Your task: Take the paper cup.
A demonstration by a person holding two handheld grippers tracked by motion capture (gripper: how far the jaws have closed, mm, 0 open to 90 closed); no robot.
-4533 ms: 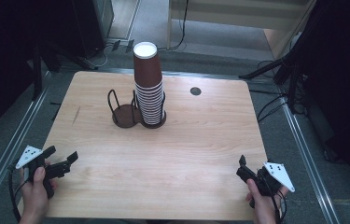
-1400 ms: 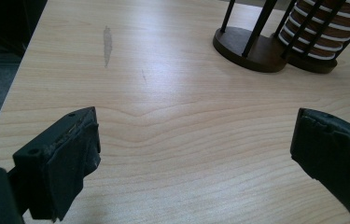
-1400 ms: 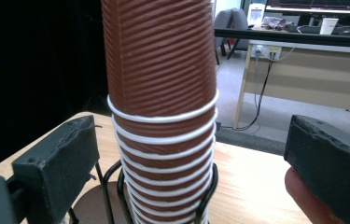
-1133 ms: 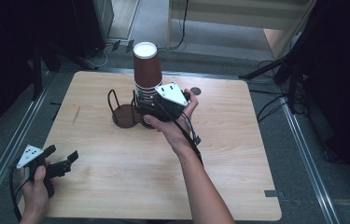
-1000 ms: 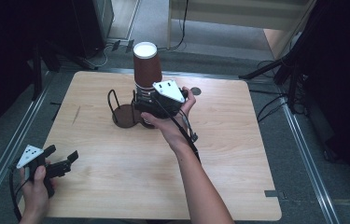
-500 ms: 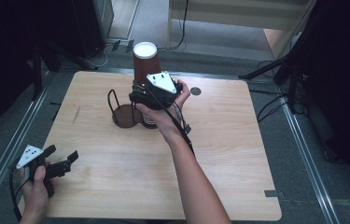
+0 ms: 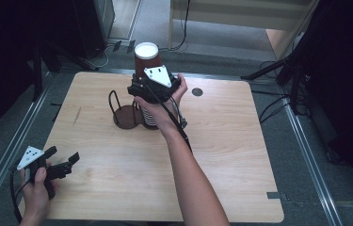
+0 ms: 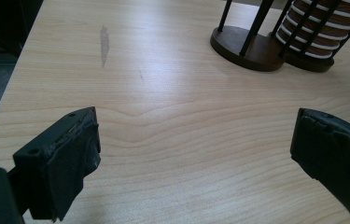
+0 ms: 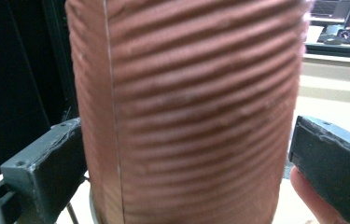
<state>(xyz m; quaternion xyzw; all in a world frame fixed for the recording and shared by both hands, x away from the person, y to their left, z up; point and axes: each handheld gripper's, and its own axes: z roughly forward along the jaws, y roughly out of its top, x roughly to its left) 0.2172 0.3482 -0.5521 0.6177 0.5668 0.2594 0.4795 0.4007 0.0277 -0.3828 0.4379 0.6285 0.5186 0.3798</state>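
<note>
High view: the right tool (image 7: 148, 84) has climbed from the stack's base to the top cup (image 7: 146, 59) near the desk's far edge. Looks lined up to pull it off.

Left tool (image 8: 200, 154) view: jaws spread, idle by the near-left corner, same as before.

Right tool view: jaws straddle the ribbed cup (image 9: 186, 107), left one touching, right one just clear.
</note>
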